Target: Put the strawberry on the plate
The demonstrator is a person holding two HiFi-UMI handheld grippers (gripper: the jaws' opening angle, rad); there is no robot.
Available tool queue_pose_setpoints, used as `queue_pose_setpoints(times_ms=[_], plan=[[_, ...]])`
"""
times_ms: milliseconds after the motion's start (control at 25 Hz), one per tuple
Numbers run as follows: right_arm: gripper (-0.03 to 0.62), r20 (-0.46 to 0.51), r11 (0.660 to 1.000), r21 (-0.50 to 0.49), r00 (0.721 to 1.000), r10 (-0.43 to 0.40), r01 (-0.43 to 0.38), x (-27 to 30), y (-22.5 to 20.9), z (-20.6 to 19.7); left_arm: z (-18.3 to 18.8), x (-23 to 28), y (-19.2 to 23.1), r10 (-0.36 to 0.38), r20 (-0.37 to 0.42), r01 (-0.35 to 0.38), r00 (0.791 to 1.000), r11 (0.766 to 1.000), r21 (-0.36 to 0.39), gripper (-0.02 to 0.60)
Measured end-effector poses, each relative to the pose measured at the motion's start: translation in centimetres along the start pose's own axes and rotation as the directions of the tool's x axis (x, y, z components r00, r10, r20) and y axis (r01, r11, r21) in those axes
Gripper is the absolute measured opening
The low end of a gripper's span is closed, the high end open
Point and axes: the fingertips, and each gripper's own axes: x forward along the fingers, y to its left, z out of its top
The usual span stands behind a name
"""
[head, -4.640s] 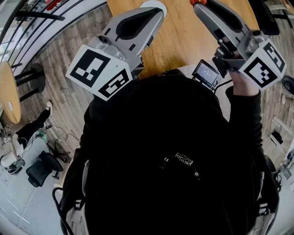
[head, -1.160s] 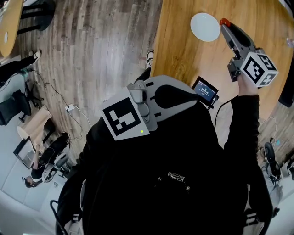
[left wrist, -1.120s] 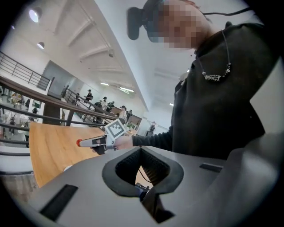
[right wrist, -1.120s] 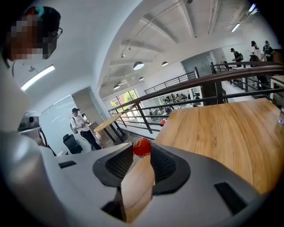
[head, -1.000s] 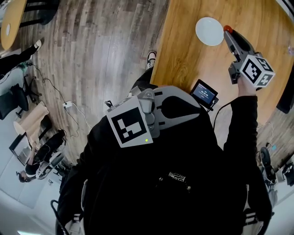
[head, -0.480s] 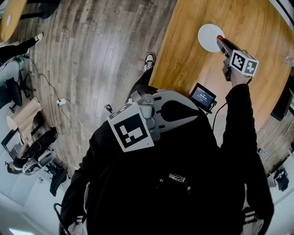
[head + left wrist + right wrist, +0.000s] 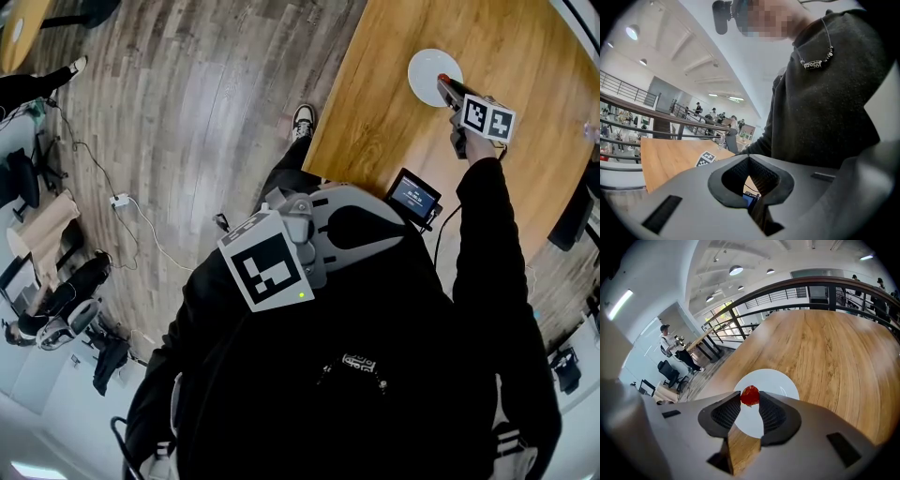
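A small white plate point(image 7: 427, 66) lies on the wooden table point(image 7: 375, 112), and shows again below the jaws in the right gripper view point(image 7: 776, 383). My right gripper point(image 7: 750, 400) is shut on the red strawberry point(image 7: 750, 394), pinched between its fingertips just above the plate's near part. From the head view the right gripper point(image 7: 443, 82) reaches down over the plate's edge, with the strawberry point(image 7: 447, 77) a red speck at its tip. Held close against the person's dark top is my left gripper point(image 7: 749, 158). Its tips are together with nothing between them, and its marker cube point(image 7: 272, 272) faces up.
A small device with a lit screen point(image 7: 413, 197) sits at the table's near edge, with a cable running from it. Wood-plank floor point(image 7: 206, 112) lies left of the table, with a shoe point(image 7: 302, 120) by its corner. A railing point(image 7: 806, 289) runs beyond the table's far edge.
The right gripper has come down with the strawberry from beside the plate to just over it. The left gripper stays against the chest.
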Motion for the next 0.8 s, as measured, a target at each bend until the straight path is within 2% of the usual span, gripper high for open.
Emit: queue_pose_setpoints(times_ms=[320, 560, 800], plan=[[0.133, -0.07, 0.997, -0.016, 0.995, -0.072, 0.071, 1.7, -1.8, -2.0, 0.2, -0.2, -0.1, 0.001, 0.017, -0.001, 1.0, 1.0, -0.025, 0.006], [0.135, -0.064, 0.994, -0.02, 0.992, -0.107, 0.106, 2.2, -2.3, -2.0, -0.2, -0.4, 0.3, 0.021, 0.014, -0.02, 1.0, 0.999, -0.029, 0.006], [0.137, -0.059, 0.995, -0.018, 0.993, -0.101, 0.1, 2.9, -2.1, -1.6, -0.1, -0.5, 1.0, 0.024, 0.027, -0.023, 0.999, 0.999, -0.034, 0.006]])
